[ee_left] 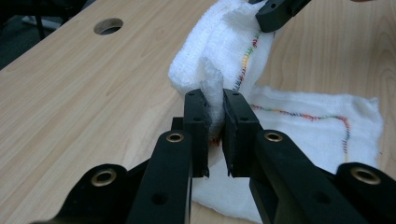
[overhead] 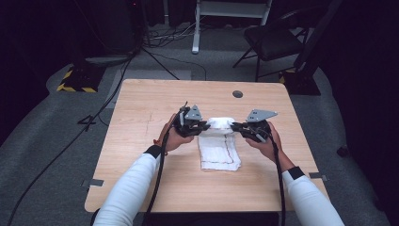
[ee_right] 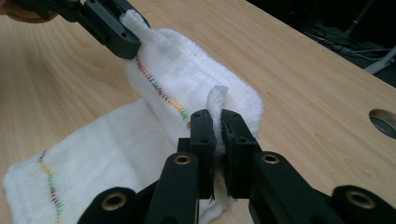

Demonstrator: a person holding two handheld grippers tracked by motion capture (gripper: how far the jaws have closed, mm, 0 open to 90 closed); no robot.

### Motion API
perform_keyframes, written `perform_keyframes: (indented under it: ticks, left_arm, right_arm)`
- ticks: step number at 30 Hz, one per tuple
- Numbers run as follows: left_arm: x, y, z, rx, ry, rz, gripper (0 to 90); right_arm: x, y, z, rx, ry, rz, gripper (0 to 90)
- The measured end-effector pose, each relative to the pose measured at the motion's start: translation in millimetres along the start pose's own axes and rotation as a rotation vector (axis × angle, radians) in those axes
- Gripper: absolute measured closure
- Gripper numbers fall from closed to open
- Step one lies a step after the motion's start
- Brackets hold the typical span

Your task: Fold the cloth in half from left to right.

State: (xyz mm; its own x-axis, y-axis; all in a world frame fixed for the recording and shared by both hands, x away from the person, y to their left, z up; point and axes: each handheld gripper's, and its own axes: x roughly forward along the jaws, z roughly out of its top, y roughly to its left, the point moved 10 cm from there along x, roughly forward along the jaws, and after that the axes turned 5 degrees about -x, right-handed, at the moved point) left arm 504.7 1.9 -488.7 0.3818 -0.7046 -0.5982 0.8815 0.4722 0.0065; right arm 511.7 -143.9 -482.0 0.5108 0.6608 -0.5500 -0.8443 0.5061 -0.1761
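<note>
**Folding the far end of the cloth over: keep both corners level**

The white cloth (overhead: 219,148) lies near the middle of the wooden table (overhead: 141,141), its far end lifted and curled back toward the person. The left gripper (overhead: 205,126) is clenched on 1 far corner, its pads pinching a tuft of fabric, as the left gripper view shows (ee_left: 215,112). The right gripper (overhead: 234,125) grasps the other far corner in the same way (ee_right: 218,126).

To do this fold well, I judge that the 2 hands should travel together at one height, so the raised edge stays straight and taut between them. Bring it down square onto the near edge, lining up the multicoloured stitched border (ee_left: 303,114) on both layers, and release only once the fabric rests flat. Uneven pull would likely skew the fold.

No brand, label or readable writing shows on the cloth, grippers or table
</note>
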Motion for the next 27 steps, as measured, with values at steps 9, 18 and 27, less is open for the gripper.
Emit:
perform_keyframes:
  ticks: [9,18,27]
  left_arm:
    - [2.4,-19.4,-18.1,0.018,0.023,-0.050,81.4]
    - [1.4,-38.3,-31.3,0.057,0.062,-0.075,81.2]
    - [-3.8,-53.1,-45.5,0.101,0.095,-0.086,80.7]
  right_arm:
    - [-5.3,23.4,-16.0,-0.031,0.026,0.073,84.3]
    - [-11.8,41.3,-26.4,-0.047,0.036,0.110,83.9]
    - [-18.6,56.8,-37.3,-0.056,0.045,0.141,83.5]
